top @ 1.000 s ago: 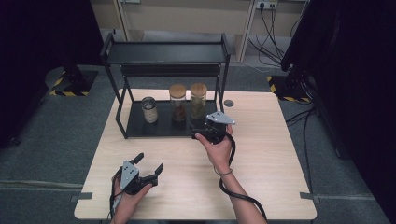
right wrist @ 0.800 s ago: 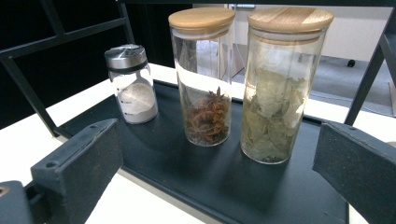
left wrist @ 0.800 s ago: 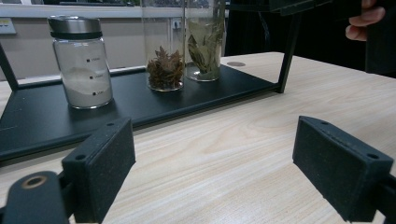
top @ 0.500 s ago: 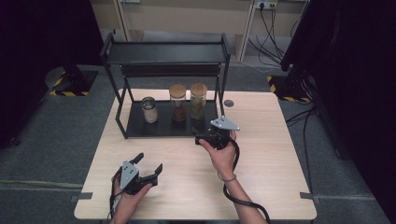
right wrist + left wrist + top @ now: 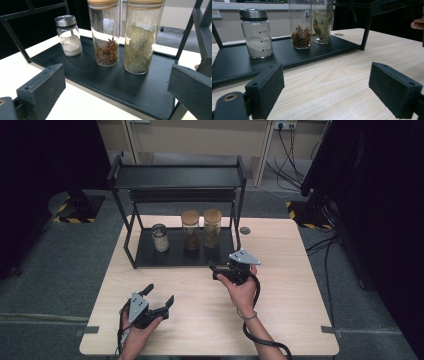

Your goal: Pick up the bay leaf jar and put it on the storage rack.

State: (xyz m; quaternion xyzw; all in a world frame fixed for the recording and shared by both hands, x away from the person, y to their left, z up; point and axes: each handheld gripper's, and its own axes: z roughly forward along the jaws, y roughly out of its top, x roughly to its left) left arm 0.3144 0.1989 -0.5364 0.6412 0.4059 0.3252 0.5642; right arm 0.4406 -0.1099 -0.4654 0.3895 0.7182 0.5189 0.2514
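A black two-tier rack (image 5: 177, 176) stands at the back of the wooden table (image 5: 295, 310). Its lower tray (image 5: 145, 254) carries a small metal-lidded jar of white powder (image 5: 160, 238) (image 5: 257, 35) (image 5: 68, 37), a tall jar of star anise (image 5: 190, 231) (image 5: 300, 33) (image 5: 106, 42) and a tall jar of dried leaves (image 5: 212, 228) (image 5: 322, 22) (image 5: 140, 45). My right gripper (image 5: 213, 271) (image 5: 115, 92) is open, just in front of the tray, facing the two tall jars with nothing held. My left gripper (image 5: 160, 295) (image 5: 329, 92) is open and empty near the table's front left.
The rack's front right post (image 5: 238, 232) (image 5: 367, 30) (image 5: 186, 32) stands close to my right gripper. A small round grommet (image 5: 244, 230) sits in the table behind it. A cable (image 5: 255, 320) trails from the right gripper along the forearm.
My right gripper has drawn back a little from the rack toward the person. The left gripper and the jars have stayed put.
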